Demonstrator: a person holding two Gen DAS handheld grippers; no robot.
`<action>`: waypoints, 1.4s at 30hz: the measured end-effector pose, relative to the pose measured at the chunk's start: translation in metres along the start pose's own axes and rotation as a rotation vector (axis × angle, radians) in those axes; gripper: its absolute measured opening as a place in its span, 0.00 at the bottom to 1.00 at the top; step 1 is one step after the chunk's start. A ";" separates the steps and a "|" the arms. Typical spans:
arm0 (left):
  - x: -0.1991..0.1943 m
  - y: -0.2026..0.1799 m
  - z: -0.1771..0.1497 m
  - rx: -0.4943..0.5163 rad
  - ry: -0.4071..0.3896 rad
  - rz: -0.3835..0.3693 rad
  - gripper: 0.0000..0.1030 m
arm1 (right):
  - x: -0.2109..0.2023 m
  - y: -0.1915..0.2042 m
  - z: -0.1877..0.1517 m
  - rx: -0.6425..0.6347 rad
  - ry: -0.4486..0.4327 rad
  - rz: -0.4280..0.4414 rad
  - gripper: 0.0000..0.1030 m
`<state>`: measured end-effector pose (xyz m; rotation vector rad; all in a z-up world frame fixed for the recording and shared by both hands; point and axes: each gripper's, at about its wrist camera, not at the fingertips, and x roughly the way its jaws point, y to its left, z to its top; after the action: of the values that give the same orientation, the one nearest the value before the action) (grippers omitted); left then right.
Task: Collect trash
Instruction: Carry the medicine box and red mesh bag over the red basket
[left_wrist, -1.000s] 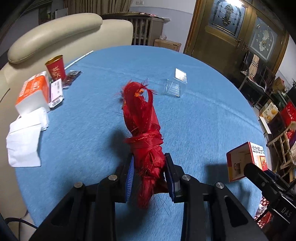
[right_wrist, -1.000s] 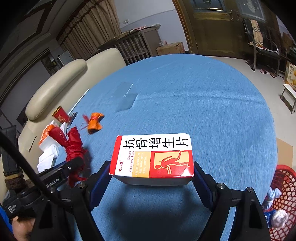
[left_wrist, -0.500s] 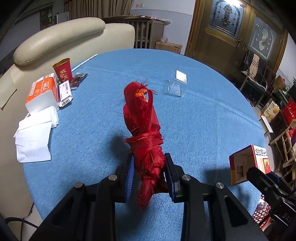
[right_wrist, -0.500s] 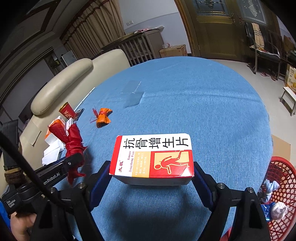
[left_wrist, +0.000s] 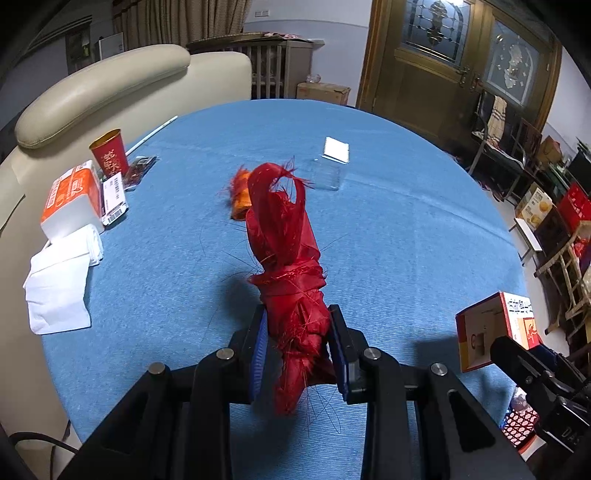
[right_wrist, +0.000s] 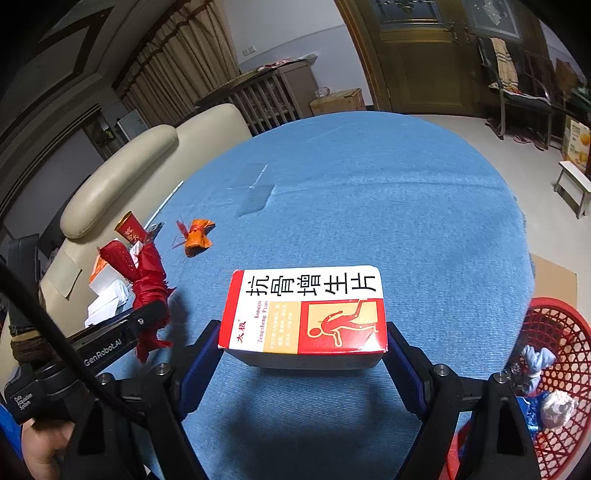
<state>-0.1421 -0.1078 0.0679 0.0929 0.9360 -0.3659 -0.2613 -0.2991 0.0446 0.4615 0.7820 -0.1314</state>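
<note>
My left gripper (left_wrist: 298, 349) is shut on a red fabric bundle (left_wrist: 286, 258) tied with thread, held above the blue round table (left_wrist: 406, 229); the same red bundle (right_wrist: 147, 280) shows at the left of the right wrist view. My right gripper (right_wrist: 303, 354) is shut on a red-and-white medicine box (right_wrist: 306, 310) with black characters, carried over the table's near edge. That medicine box (left_wrist: 491, 328) appears at the right in the left wrist view. An orange fabric wad (right_wrist: 197, 236) lies on the cloth. A red mesh basket (right_wrist: 554, 369) with trash stands on the floor at the right.
A clear plastic box (left_wrist: 328, 170) and its lid lie mid-table. A red paper cup (left_wrist: 109, 155), a tissue pack (left_wrist: 72, 199), white napkins (left_wrist: 59, 280), a wrapper and a straw sit at the left edge by a beige sofa (left_wrist: 103, 88). Chairs and boxes stand at the right.
Both grippers have drawn back toward the table's near edge with their loads. The orange wad now shows beyond the red bundle, and more of the red basket is in view.
</note>
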 end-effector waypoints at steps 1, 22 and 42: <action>-0.002 -0.001 0.000 0.002 -0.005 -0.006 0.32 | -0.001 -0.002 -0.001 0.003 0.002 -0.007 0.83; -0.019 -0.129 -0.015 0.247 -0.003 -0.196 0.32 | -0.074 -0.140 -0.027 0.279 -0.096 -0.202 0.83; -0.034 -0.197 -0.037 0.429 0.003 -0.306 0.32 | -0.084 -0.221 -0.047 0.394 -0.060 -0.350 0.83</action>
<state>-0.2571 -0.2737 0.0883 0.3445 0.8632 -0.8484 -0.4134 -0.4799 -0.0025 0.6861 0.7744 -0.6311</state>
